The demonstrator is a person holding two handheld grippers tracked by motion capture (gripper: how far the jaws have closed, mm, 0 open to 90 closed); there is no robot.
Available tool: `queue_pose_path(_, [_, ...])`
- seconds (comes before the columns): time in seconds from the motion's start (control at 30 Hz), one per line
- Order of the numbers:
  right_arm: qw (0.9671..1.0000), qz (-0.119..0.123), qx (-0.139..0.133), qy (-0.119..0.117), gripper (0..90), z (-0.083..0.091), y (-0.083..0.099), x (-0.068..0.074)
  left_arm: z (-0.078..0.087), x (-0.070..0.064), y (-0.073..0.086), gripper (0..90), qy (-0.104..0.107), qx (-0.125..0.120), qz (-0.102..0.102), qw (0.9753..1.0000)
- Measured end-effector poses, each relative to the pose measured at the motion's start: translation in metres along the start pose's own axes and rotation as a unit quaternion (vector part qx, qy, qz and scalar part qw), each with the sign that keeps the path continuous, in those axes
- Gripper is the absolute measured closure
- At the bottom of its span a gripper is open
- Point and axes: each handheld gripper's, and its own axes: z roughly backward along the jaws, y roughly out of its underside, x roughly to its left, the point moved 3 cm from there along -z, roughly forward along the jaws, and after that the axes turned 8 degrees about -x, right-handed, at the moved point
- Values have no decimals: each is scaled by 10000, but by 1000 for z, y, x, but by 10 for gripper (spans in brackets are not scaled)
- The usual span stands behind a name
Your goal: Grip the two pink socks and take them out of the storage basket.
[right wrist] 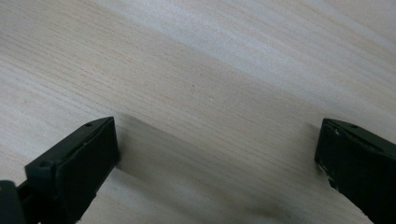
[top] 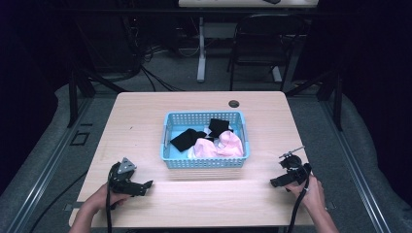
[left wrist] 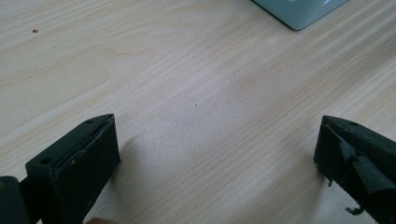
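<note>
Light blue perforated plastic basket sits mid-tabletop, holding pink cloth, black cloth pieces and a bit of white fabric, all heaped toward its right and centre. Left gripper rests on the pale wood-grain tabletop near the front left corner, below-left of the basket, jaws spread wide with nothing between them; a basket corner shows at the top of the left gripper view. Right gripper lies front right, just beyond the basket's right end, jaws also wide apart, bare wood between. Black chair stands behind the tabletop.
</note>
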Motion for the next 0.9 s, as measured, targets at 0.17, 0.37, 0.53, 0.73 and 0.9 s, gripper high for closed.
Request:
queue_pose_path(0.17, [10000,-2,7,3,0,0,0,0,0,0,0,0,-1,0,1,10000])
queue_pose_path(0.37, [10000,20,38,-15,0,0,0,0,0,0,0,0,0,0,1,10000])
queue_pose_path(0.53, [10000,28,46,-15,0,0,0,0,0,0,0,0,1,0,1,10000])
queue_pose_path(0.73, [9999,77,89,-52,0,6,-2,0,0,0,0,0,1,-2,2,10000])
queue_pose_path(0.9, [9998,82,-131,-111,0,18,-10,3,0,0,0,0,1,-1,0,10000])
